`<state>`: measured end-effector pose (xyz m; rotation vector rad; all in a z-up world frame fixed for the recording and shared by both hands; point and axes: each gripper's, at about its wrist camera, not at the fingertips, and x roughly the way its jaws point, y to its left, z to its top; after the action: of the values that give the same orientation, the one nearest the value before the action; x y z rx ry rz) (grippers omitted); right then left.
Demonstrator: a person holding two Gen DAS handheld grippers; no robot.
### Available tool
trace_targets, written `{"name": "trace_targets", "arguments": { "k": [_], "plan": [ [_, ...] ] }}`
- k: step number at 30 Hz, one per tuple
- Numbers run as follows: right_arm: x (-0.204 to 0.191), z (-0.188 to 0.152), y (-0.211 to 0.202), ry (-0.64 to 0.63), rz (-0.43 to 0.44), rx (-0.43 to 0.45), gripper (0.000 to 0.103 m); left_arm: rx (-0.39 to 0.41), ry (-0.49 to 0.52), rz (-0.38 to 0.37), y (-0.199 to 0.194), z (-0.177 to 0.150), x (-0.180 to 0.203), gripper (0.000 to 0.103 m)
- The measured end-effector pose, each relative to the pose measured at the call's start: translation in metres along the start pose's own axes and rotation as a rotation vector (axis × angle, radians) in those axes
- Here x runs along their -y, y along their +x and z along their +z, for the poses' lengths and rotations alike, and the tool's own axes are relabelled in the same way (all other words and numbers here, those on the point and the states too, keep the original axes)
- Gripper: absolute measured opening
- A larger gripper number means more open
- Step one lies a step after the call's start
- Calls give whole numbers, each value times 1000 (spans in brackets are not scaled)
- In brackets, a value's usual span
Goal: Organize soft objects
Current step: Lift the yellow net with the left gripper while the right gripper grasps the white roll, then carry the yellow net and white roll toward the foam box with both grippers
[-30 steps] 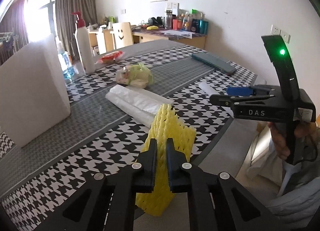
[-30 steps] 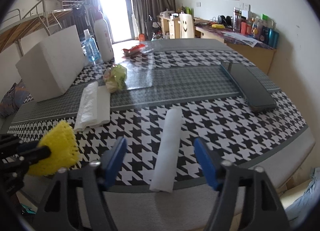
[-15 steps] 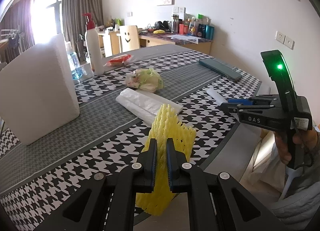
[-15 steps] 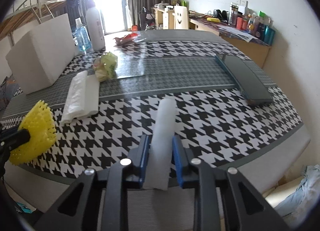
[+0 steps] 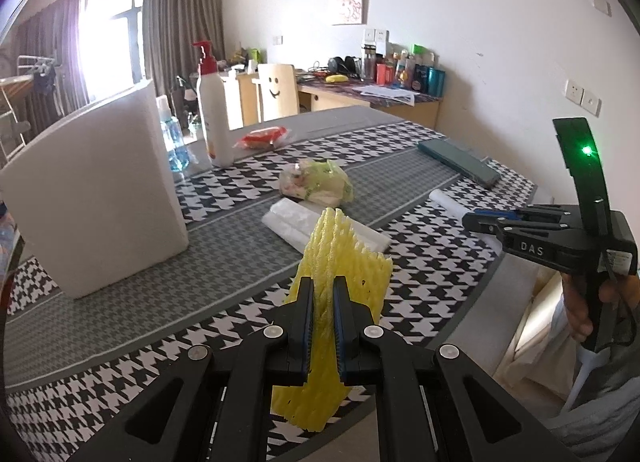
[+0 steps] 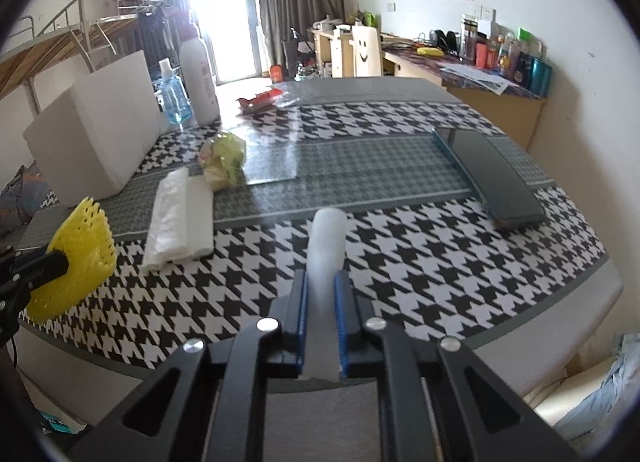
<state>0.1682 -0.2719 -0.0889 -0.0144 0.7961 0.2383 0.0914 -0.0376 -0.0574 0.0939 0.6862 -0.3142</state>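
Houndstooth table (image 6: 440, 262) fills both views. White block (image 5: 96, 197) stands far left, folded bag (image 6: 180, 217) lies mid-table. My left gripper (image 5: 323, 326) pinches yellow net (image 5: 344, 262) over the near edge. My right gripper (image 6: 322, 322), jaws just closing, now clamps white roll (image 6: 326, 246), its far end lying on the table.

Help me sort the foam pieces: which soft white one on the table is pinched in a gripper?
The thin white foam roll, clamped in the right gripper. The folded white foam sheet and big white foam block lie untouched.
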Motion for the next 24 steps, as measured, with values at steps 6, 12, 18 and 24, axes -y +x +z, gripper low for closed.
{"name": "trace_targets", "arguments": {
  "k": [6,12,18,24],
  "plan": [
    [-4,5,-4,-7,22,25,16,8,-1,18,-2,6,-4,10],
    [-10,10,-8,-28,39,51,16,22,-5,29,-5,11,-9,10],
    [-14,23,-11,-32,54,78,16,50,-30,35,-8,22,-16,10],
    [-17,34,-15,-16,72,105,16,75,-28,46,-11,32,-19,10]
  ]
}}
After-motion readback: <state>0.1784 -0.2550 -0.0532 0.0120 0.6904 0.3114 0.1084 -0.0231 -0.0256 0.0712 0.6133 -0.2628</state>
